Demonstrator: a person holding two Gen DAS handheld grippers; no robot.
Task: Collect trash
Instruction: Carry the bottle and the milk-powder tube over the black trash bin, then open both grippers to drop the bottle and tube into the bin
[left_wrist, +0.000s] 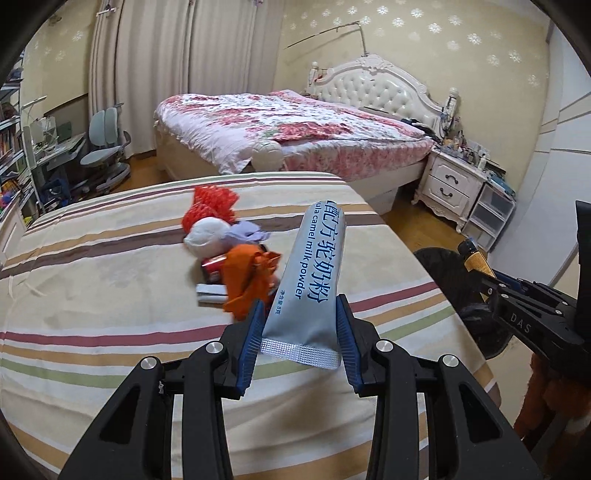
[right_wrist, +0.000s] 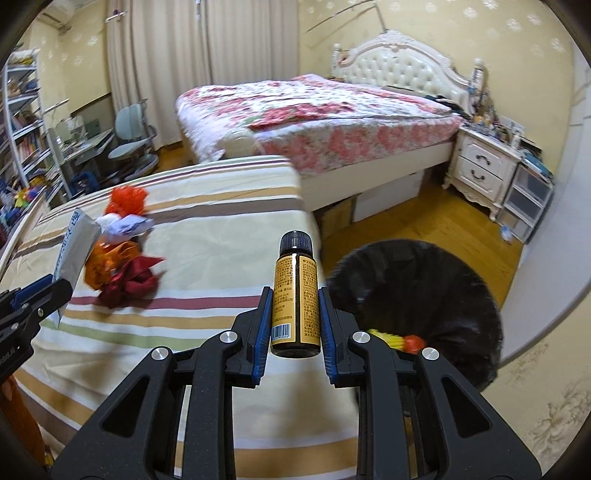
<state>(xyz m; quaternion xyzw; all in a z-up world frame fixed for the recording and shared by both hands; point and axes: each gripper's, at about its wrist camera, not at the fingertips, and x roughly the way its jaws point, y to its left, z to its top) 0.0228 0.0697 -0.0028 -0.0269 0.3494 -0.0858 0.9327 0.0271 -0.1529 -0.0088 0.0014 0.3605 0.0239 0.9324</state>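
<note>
Left gripper (left_wrist: 301, 325) above the striped bed cover (left_wrist: 110, 314), blue-padded fingers (left_wrist: 251, 336) pinching the lower part of a long silver-grey foil sachet printed in blue, "camel milk powder" (left_wrist: 314, 280). Sachet standing up and leaning away from the camera, crimped end toward the gripper base, free end well clear of the cover.

Right gripper (right_wrist: 294, 314) likewise raised, fingers (right_wrist: 263, 325) clamped on both sides of a small brown glass bottle with yellow label and black screw cap (right_wrist: 295, 295). Bottle upright between the pads, cap uppermost, base showing just below the pad line. Positioned over the right edge of the striped cover, beside a round bin lined with a black plastic bag (right_wrist: 424, 291) standing on the wooden floor. Inside the bin, near its front rim, something yellow and orange (right_wrist: 399, 339); cannot tell what.

Remaining litter in a loose heap on the cover, beyond the left gripper: red-orange mesh netting (left_wrist: 212, 205), white rounded wad (left_wrist: 205, 236), pale lilac crumpled scrap (left_wrist: 245, 232), crumpled orange wrapper (left_wrist: 251, 280), small white flat box (left_wrist: 210, 291) and a red packet (left_wrist: 212, 264) partly under the wrapper. From the right wrist view, a dark red crumpled cloth or wrapper (right_wrist: 129, 284) at the near side of the same heap.

Background: second bed with floral quilt (left_wrist: 295, 125), white bedside cabinet (left_wrist: 450, 184).
</note>
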